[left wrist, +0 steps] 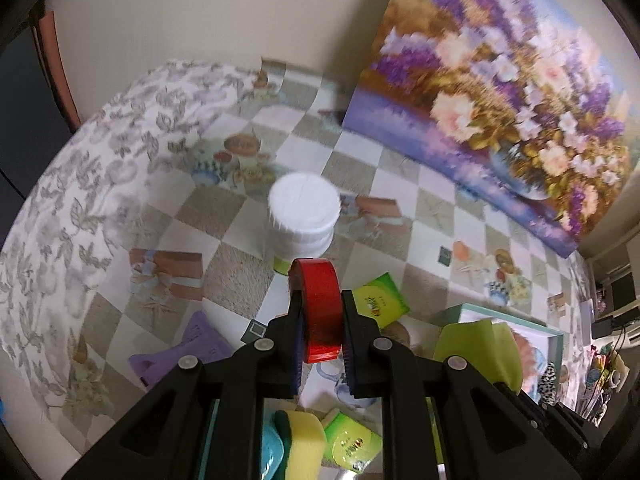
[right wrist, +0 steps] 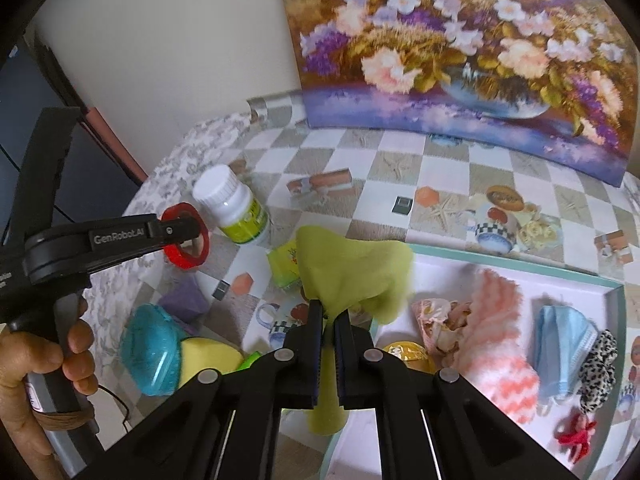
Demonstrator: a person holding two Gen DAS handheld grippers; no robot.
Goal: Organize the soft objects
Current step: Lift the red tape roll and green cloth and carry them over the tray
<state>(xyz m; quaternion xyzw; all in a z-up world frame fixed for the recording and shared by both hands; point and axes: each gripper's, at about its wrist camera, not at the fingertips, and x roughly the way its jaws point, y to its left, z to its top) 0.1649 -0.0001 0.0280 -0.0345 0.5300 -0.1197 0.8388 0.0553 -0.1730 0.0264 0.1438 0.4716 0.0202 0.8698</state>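
The left claw (left wrist: 322, 322) pinches a red tape roll (left wrist: 318, 308) upright between its pads, lifted clear of the surface (left wrist: 360, 164); the right claw (right wrist: 329, 322) is pressed together on a yellow-green cloth (right wrist: 356, 276), which bunches above its tips and hangs below them; beneath the left claw lie a yellow sponge (left wrist: 304, 440) and a green packet (left wrist: 352, 446); right of the cloth, a white tray (right wrist: 480, 264) holds a pink fluffy cloth (right wrist: 496, 328) and a blue face mask (right wrist: 564, 344); farther off stands a white-capped bottle (right wrist: 234, 210); a flower painting (right wrist: 460, 48) leans against the wall.
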